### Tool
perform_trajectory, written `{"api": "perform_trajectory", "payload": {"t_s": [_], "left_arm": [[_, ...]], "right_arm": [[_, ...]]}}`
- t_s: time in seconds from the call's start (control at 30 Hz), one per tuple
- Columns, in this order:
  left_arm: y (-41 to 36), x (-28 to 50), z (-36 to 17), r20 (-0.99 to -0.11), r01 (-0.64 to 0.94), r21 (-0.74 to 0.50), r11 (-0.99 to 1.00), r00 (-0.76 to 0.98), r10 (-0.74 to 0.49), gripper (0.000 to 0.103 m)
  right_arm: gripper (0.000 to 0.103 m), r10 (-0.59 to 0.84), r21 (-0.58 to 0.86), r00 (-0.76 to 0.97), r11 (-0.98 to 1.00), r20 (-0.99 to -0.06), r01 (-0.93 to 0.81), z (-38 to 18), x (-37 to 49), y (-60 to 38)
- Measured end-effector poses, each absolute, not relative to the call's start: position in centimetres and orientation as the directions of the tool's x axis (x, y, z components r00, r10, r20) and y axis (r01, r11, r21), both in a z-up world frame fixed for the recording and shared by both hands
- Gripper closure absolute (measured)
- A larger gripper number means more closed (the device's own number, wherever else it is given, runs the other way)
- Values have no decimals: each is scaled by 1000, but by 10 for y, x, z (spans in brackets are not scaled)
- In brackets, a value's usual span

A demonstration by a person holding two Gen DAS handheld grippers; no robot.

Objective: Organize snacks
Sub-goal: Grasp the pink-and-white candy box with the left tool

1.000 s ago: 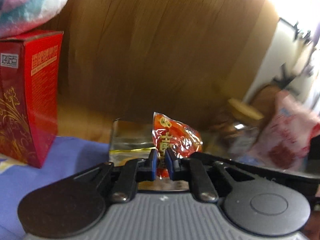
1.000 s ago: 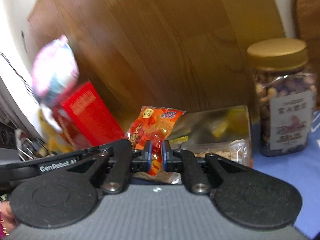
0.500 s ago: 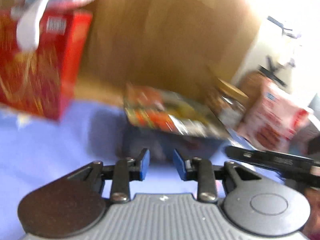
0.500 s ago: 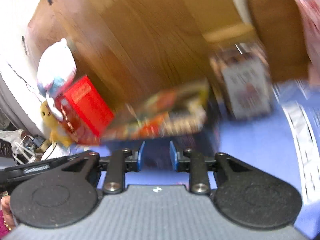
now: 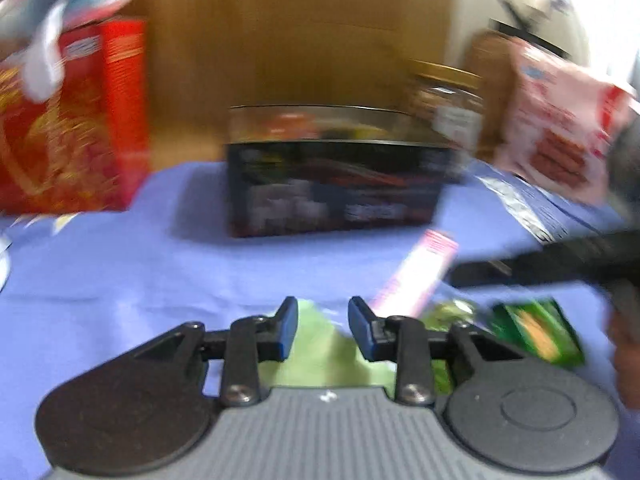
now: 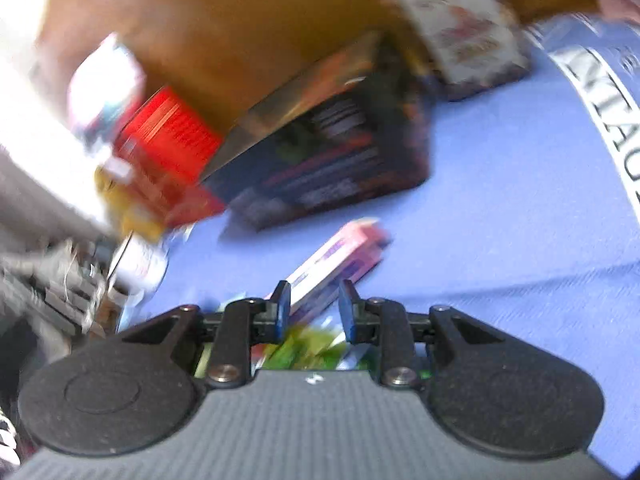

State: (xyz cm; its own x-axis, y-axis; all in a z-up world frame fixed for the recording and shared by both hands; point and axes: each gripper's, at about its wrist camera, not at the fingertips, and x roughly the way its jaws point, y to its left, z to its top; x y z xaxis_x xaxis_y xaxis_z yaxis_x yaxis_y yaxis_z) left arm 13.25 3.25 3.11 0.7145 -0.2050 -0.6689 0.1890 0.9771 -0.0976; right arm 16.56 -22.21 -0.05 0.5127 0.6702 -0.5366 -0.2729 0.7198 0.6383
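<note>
Your left gripper (image 5: 322,312) hangs with its blue-padded jaws a modest gap apart and nothing gripped; the pads frame a pale green packet (image 5: 320,356) lying on the blue-violet cloth (image 5: 120,280), just nearer you than the fingertips; your right gripper (image 6: 313,300) is parted about as much, also empty, with a bright green crinkly wrapper (image 6: 308,350) below the pads and not touched by them; take the dark open-topped snack box (image 5: 336,196) as your landmark: it sits on the cloth ahead of both grippers, with blurred orange and yellow packets (image 5: 304,128) inside it; a long pink packet (image 6: 340,260) lies on the cloth in front of the box, between it and your right gripper; a dark green packet with yellow print (image 5: 536,330) lies further to the right of that; a tall red carton (image 5: 68,128) stands left of the box, a gold-lidded jar (image 5: 448,100) right of and behind it; the frames are blurred, so print cannot be read
</note>
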Motion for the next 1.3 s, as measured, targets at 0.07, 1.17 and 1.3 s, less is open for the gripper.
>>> {"api": "perform_trajectory", "payload": {"t_s": [0.07,1.17,1.3], "left_arm": [[46,141,31,-682,147,-151,978,700,-210,76],[19,160,17,-687,242,-393,887,564,-458,61],[21,164,21,-681,227,-417,880,563,-468,62]], "right_arm": [[73,621,532,568,775,-540,-341,12,153,-217],[48,472,189,638,867,-608,-461,3,121,-203],[58,433,161,662,887,-611,-432,6,123,-204]]}}
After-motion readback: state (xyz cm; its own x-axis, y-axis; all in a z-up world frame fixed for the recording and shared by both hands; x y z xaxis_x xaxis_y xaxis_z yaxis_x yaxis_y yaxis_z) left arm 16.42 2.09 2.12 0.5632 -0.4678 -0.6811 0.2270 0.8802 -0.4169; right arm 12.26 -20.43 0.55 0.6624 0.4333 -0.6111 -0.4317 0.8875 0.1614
